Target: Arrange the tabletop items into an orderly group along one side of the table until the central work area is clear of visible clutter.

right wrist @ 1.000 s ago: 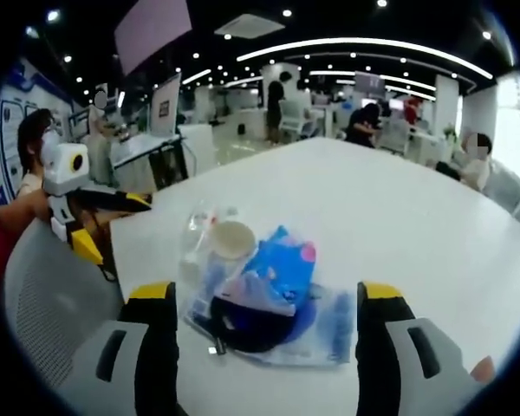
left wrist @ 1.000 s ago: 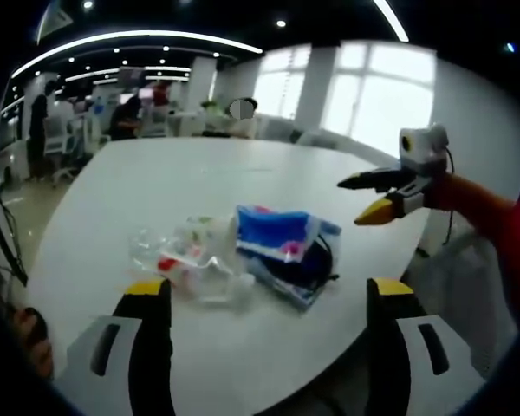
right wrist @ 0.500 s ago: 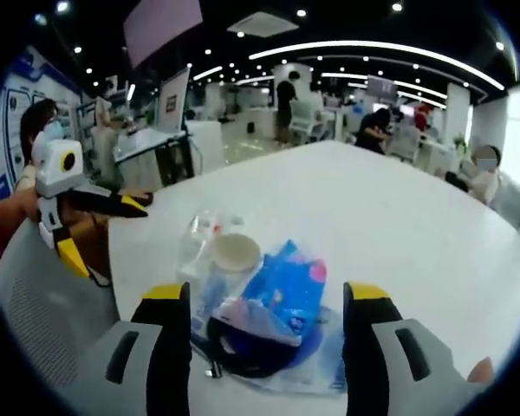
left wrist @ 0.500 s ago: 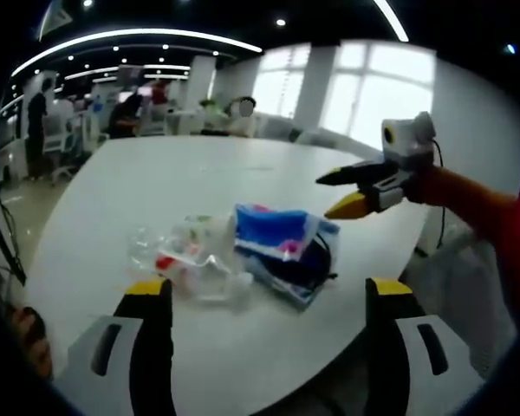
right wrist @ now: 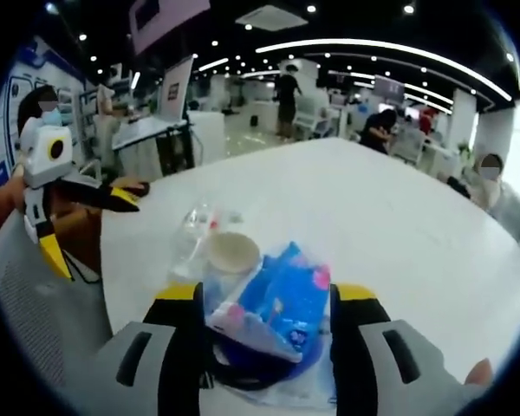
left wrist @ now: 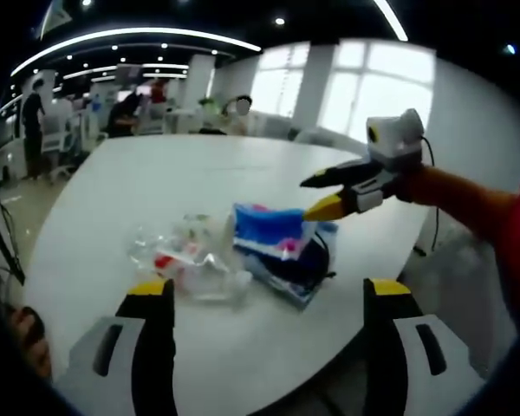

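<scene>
Clutter is gathered near one curved edge of the white table (left wrist: 156,182): a blue printed pouch (left wrist: 273,234) lying over a dark rounded item (left wrist: 308,260), with a crumpled clear plastic bag (left wrist: 186,256) touching it on the side away from the right gripper.

In the right gripper view the blue printed pouch (right wrist: 277,303) sits between the jaws of the right gripper (right wrist: 262,299), which stand apart on either side of it and do not appear to have closed on it. The right gripper (left wrist: 316,195) is seen in the left gripper view poised just above the pouch with its jaws parted. The left gripper (left wrist: 264,295) is held back from the pile, jaws wide apart and holding nothing; it is seen as the left gripper (right wrist: 91,221) off the table edge in the right gripper view.

The pouch is judged soft, light and slick — likely to fold or slide when squeezed — so a bite across a thick, filled part would serve better than one on a loose corner. The clear plastic bag (right wrist: 199,238), holding a pale round cup-like item (right wrist: 232,251), is judged flimsy and crinkly; it would best be taken by a bunched fold. Whether the dark item is attached to the pouch cannot be told.
</scene>
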`<action>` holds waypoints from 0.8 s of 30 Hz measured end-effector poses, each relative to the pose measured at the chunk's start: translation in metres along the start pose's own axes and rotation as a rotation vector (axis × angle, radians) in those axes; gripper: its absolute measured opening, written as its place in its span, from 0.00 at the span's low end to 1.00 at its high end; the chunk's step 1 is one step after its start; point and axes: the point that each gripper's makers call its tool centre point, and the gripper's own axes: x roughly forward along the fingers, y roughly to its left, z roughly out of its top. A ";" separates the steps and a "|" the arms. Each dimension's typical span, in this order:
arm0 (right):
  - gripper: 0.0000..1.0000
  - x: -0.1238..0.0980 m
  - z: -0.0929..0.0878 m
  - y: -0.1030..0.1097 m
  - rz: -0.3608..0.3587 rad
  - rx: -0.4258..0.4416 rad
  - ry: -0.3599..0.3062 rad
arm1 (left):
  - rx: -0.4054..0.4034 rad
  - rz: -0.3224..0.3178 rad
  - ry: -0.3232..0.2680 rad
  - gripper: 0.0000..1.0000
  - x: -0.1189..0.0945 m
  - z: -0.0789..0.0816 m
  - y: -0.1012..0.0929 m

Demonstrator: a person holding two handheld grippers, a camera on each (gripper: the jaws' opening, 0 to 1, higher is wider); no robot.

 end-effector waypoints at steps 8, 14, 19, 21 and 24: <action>0.49 0.013 -0.007 0.000 -0.007 -0.023 0.039 | -0.005 0.001 -0.002 0.87 0.000 0.000 0.001; 0.42 0.021 -0.012 -0.002 -0.015 -0.030 0.063 | -0.003 -0.003 0.002 0.86 0.000 0.000 0.000; 0.37 0.027 -0.016 -0.002 -0.018 -0.029 0.085 | -0.004 -0.001 0.001 0.86 0.000 0.000 0.000; 0.36 0.029 -0.017 -0.003 -0.020 -0.031 0.091 | -0.004 -0.003 0.002 0.86 0.000 0.000 -0.001; 0.33 0.032 -0.019 -0.003 -0.019 -0.034 0.103 | -0.003 -0.003 0.002 0.85 0.000 0.000 -0.001</action>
